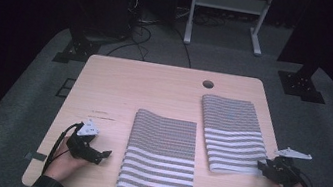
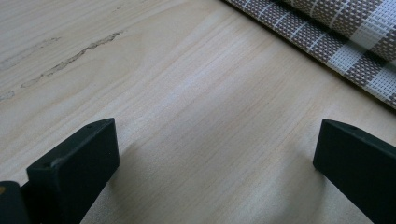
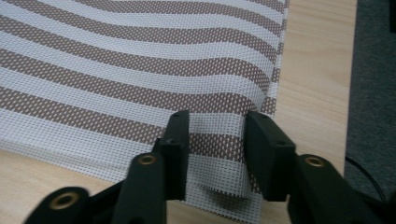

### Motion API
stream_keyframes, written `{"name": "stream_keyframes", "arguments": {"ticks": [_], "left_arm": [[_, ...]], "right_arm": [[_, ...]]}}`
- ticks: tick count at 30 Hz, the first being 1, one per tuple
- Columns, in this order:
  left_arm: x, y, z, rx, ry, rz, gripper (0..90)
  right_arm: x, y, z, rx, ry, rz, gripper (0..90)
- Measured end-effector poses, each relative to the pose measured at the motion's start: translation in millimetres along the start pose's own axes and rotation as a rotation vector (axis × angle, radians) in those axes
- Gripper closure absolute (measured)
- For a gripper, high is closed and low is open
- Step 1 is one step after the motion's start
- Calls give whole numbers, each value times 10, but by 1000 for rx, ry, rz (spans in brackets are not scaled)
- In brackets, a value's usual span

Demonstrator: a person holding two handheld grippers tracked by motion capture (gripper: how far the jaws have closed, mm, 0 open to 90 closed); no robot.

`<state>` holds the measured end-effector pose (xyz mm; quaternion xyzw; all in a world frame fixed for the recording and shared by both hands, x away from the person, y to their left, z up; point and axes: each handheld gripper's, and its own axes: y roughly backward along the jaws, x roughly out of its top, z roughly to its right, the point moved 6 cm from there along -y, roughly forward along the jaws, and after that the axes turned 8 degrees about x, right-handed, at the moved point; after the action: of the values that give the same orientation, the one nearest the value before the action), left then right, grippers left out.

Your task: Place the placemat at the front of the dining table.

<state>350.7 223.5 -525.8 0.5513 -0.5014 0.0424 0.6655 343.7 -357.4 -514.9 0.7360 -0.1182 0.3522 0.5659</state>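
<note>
My right tongs [image 3: 215, 154] pinched the near corner of the right striped mat [image 1: 232, 134]. My left tongs [image 2: 215, 172] rested wide apart on the bare tabletop [image 1: 119, 91], left of the other mat [image 1: 160, 158].

Pale wooden surface [image 2: 196, 107]: smooth, matt, fine grain. Brown-and-white striped woven mesh placemat [image 3: 140, 65]: open weave, coarse, matt, cloth-like. Second striped mesh placemat [image 1: 160, 158]: same weave. Black plastic claw [image 3: 217, 154]: matt, brass-coloured metal screws.
</note>
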Motion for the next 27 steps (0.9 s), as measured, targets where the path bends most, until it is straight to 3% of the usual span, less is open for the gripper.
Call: {"name": "stream_keyframes", "arguments": {"ticks": [10, 17, 27], "left_arm": [[1, 0, 1, 1, 1, 0, 0], [1, -1, 0, 1, 1, 0, 0], [3, -2, -2, 1, -1, 0, 0]], "right_arm": [[9, 1, -24, 17, 3, -6, 851], [29, 25, -28, 21, -8, -10, 868], [129, 148, -76, 36, -2, 28, 872]]}}
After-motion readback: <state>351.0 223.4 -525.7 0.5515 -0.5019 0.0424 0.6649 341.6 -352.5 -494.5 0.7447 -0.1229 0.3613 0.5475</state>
